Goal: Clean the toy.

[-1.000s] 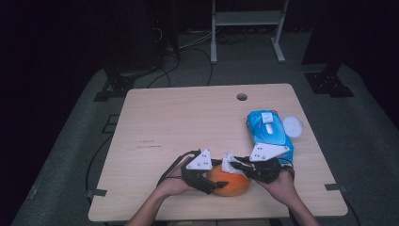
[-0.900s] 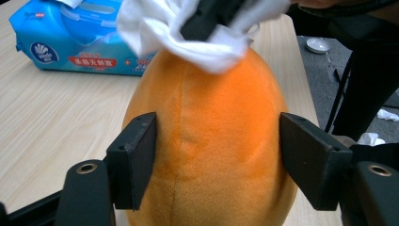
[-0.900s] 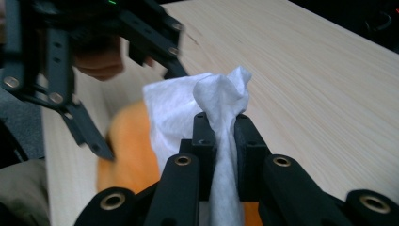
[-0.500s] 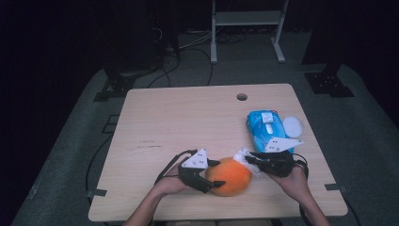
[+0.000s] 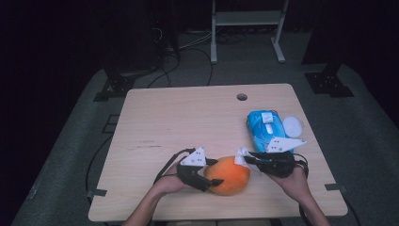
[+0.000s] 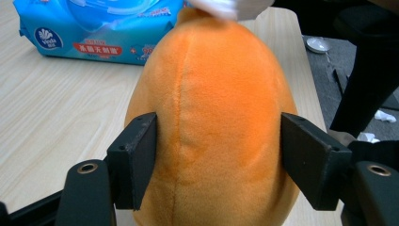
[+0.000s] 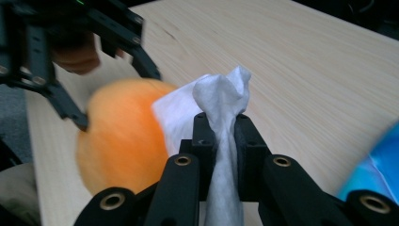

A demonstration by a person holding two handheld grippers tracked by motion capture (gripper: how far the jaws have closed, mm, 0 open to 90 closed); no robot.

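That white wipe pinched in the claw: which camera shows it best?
The right gripper view: the white wipe stands close and sharp between the right claw's jaws. The high view shows a small white scrap; the left gripper view catches its blurred edge.

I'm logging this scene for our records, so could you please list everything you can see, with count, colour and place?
table: one, light wood, centre.
plush toy: one, orange, near front edge, between the left jaws.
wet-wipes pack: one, blue, right side of table.
round lid: one, white, beside the pack.
wipe: one, white, pinched in the right jaws, touching the toy.
left hand-held gripper: one, black, clamping the toy.
right hand-held gripper: one, black, right of the toy.
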